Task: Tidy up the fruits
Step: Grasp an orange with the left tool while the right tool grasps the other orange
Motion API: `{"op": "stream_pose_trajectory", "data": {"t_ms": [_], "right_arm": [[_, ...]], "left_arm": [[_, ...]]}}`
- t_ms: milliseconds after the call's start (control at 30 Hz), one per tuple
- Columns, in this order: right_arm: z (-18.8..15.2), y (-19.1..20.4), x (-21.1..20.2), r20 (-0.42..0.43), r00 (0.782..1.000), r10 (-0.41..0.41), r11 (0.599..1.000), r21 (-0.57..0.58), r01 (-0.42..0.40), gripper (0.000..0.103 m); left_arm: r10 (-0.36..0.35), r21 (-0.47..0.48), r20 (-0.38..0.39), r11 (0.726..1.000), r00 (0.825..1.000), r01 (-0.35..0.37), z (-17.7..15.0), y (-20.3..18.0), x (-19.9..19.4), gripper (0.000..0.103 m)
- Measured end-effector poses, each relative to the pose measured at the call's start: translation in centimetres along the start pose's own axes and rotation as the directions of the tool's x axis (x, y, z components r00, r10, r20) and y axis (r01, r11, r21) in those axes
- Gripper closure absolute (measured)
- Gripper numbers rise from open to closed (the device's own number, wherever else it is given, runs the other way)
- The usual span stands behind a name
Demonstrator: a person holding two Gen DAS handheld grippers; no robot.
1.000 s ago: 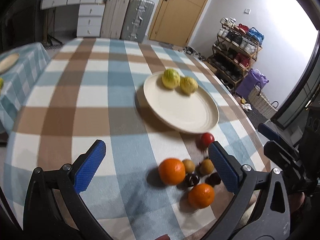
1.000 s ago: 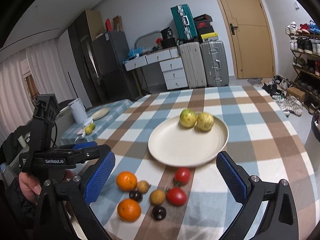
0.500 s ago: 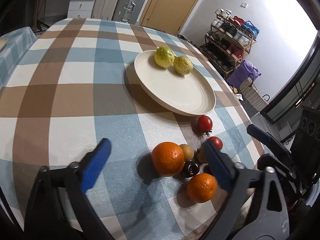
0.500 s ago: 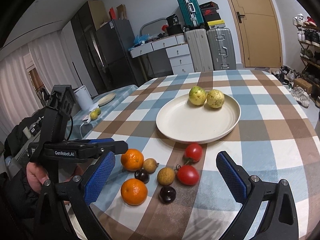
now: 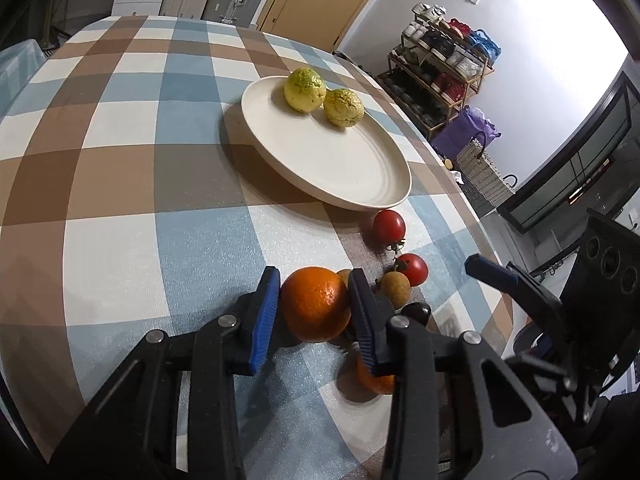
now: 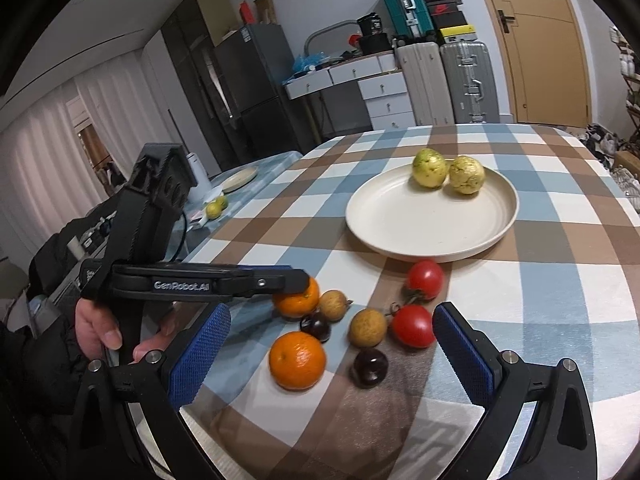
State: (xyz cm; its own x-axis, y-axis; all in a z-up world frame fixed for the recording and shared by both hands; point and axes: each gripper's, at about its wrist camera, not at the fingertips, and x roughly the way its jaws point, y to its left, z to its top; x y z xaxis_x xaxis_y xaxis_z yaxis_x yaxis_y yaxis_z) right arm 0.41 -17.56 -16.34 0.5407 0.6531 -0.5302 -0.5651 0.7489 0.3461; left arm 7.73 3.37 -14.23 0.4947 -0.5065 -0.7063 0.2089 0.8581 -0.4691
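The left gripper [image 5: 314, 312] has its 2 blue pads pressed against either side of the far orange [image 5: 315, 309], which sits squarely between them, so the fingers are narrowed onto the fruit and appear to be gripping it; whether it has left the cloth cannot be told. Taking the cream plate [image 6: 500, 224] as the landmark, this orange [image 6: 298, 300] lies on the checked tablecloth [image 5: 120, 184] on the near, left side of the plate, at the left end of a loose cluster of small fruit. The second orange [image 6: 297, 359] sits nearer the person than the first, farther from the plate. Closest to the plate's near rim is 1 red tomato [image 6: 425, 279], with a second tomato [image 6: 413, 326] just behind it, away from the plate. Between tomatoes and oranges lie 2 tan round fruits [image 6: 367, 327] and 2 dark fruits [image 6: 370, 367]. On the plate's far side rest 2 yellow-green fruits [image 6: 430, 168], touching each other. The right gripper [image 6: 326, 354] hangs with its fingers spread wide and empty, above the near part of the cluster. The orange is round, with no long axis to align. From the held orange, the plate lies ahead and to the right along the left fingers, so the coming move is probably a lift and a carry forward over the tan fruit and tomatoes to the plate's bare near half.
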Motion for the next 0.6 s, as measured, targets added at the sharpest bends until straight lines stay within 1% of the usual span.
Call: {"op": "stream_pose_trajectory", "data": {"t_ms": [233,433,467,600], "right_arm": [[-0.6,1.6,0.4,-0.044,0.998,0.051,0.997,-0.048,-0.053,0.0],[-1.5,2.9,1.5,-0.107,0.991,0.081,0.992,-0.083,-0.09,0.001],[-1.6,3.0,1.7,-0.113,0.99,0.082,0.992,-0.083,-0.092,0.001],[-1.8,3.3,2.4,-0.138,0.987,0.084,0.991,-0.089,-0.097,0.009]], "left_arm": [[-0.003,-0.022,0.017,1.0,1.0,0.004,-0.2,0.4,-0.6,0.071],[-0.009,-0.028,0.043,1.0,0.999,0.01,-0.2,0.9,-1.7,0.071],[-0.01,-0.03,0.049,0.999,0.999,0.011,-0.2,0.9,-2.0,0.071],[-0.013,-0.032,0.066,0.999,0.998,0.015,-0.1,1.3,-2.8,0.071]]}}
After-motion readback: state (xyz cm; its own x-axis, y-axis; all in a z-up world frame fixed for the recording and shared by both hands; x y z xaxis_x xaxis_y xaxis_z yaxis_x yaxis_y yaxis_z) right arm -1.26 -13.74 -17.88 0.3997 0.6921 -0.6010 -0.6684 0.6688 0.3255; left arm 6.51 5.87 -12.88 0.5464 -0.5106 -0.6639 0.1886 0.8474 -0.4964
